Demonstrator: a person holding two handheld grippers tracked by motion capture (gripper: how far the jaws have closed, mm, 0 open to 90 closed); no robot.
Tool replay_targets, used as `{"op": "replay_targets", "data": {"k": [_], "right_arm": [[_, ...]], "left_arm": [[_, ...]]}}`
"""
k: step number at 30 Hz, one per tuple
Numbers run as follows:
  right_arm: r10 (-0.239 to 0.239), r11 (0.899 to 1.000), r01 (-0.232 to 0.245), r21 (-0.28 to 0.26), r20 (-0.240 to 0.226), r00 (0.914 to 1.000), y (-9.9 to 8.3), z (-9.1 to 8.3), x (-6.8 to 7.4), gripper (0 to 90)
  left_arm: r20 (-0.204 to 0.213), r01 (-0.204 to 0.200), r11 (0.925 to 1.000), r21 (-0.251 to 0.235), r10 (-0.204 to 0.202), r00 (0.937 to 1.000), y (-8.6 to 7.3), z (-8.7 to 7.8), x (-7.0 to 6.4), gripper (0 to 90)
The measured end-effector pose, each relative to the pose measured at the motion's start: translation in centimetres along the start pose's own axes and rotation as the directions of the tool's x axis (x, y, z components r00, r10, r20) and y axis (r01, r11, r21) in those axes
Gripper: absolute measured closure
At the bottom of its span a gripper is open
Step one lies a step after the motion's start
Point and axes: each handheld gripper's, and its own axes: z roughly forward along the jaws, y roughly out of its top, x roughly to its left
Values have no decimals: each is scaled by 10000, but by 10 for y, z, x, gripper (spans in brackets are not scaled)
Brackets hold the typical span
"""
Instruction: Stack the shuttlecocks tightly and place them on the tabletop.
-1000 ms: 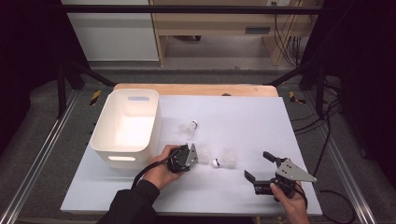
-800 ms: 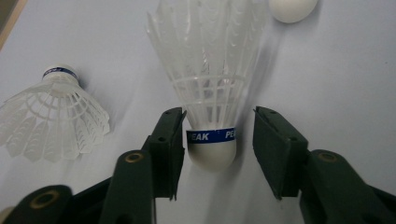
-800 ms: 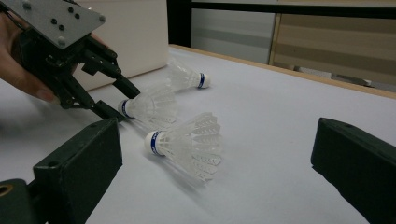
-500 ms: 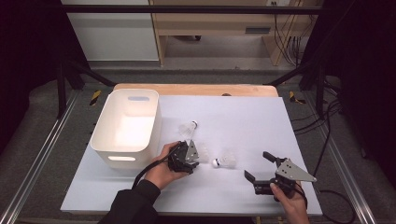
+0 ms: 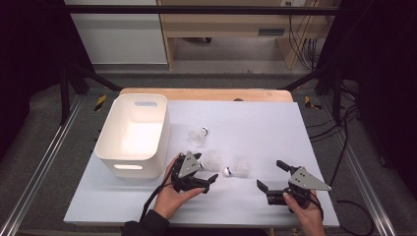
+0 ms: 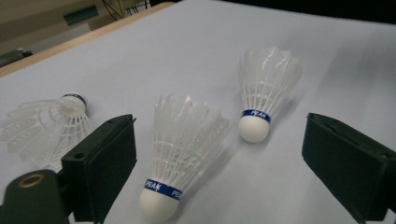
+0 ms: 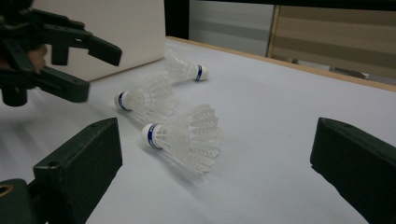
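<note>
White plastic bin (image 5: 132,135), smooth-walled with rounded corners, stands at the left of the tabletop (image 5: 255,123); we take it as our landmark. Just right of the bin's near corner, our left tongs (image 5: 209,169) hang low with jaws apart and nothing between them. The nearest shuttlecock (image 6: 180,158) lies just ahead of them, between the jaw lines in the left gripper view, cork base toward us, feather skirt pointing away; its long axis runs roughly along the tongs' reach, so a closing would fall across the skirt or cork from the sides. The left hand is clearly the nearer one. A second shuttlecock (image 5: 238,169) lies farther right of the bin, cork toward the first. A third (image 5: 198,134) rests beyond, near the bin's right wall. Feathers are thin, white and ribbed; corks are rounded with a blue band. Farthest right of the bin, our right tongs (image 5: 269,176) rest open, holding nothing.
</note>
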Motion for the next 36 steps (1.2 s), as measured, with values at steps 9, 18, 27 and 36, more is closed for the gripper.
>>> {"op": "replay_targets", "data": {"k": [9, 18, 27, 36], "right_arm": [[142, 9995, -161, 273, 686, 9975, 1, 5, -1, 46], [149, 9918, -230, 1259, 650, 9978, 2, 6, 8, 80], [136, 9843, -194, 1754, 343, 9993, 2, 12, 15, 104], [199, 9809, -290, 1924, 493, 9986, 0, 14, 17, 93]], "left_arm": [[104, 640, 9878, -1419, -632, 9979, -13, -25, -5, 67], [-73, 985, 9760, -1944, -1019, 9948, -24, -53, -9, 64], [-295, 641, 9775, -2011, -715, 9970, -34, -66, -14, 59], [-150, 815, 9713, -2234, -870, 9961, -40, -71, -20, 40]]}}
